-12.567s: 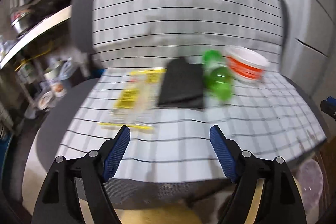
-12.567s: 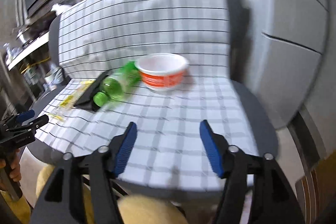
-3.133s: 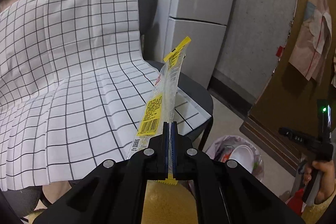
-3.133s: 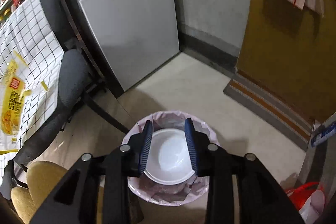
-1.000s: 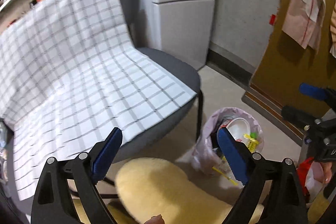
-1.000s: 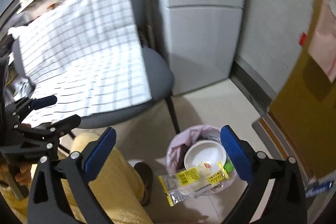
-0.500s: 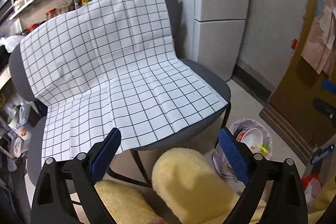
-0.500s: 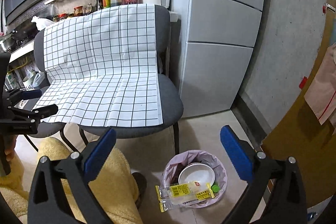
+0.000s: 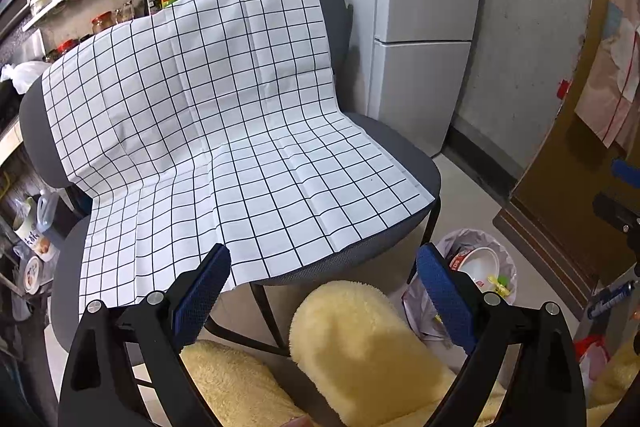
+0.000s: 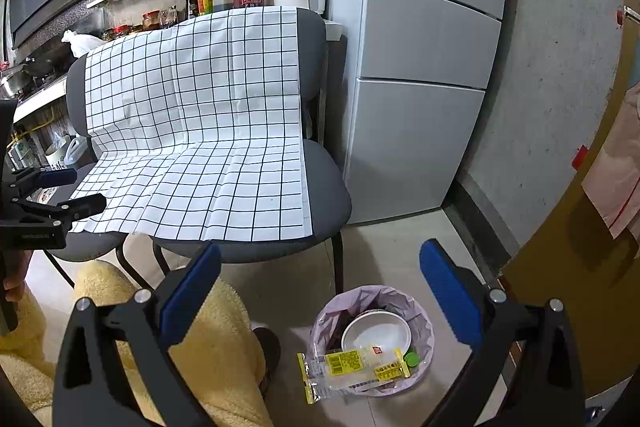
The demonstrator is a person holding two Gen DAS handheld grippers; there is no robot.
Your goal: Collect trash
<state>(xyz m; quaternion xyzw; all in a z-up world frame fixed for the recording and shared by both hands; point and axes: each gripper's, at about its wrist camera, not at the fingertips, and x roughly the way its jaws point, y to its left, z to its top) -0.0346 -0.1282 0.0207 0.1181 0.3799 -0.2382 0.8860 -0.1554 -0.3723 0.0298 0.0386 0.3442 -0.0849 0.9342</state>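
The cloth (image 10: 192,131) at 10 o'clock looks like thin creased paper or plastic sheet, matt white with black grid. The chair (image 10: 328,183) is grey woven fabric on black metal legs. At 6 o'clock, the bin liner (image 10: 420,319) is thin crinkled plastic, the wrapper (image 10: 352,367) glossy clear film, the bowl (image 10: 376,335) smooth white. The fridge (image 10: 424,67) at 1 o'clock is smooth satin grey.

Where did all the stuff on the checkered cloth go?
Into the trash bin: the bowl, the green bottle and the yellow wrapper, which hangs over the rim. The left gripper let go of the wrapper, the right gripper of the bowl. The checkered cloth stayed on the chairs.
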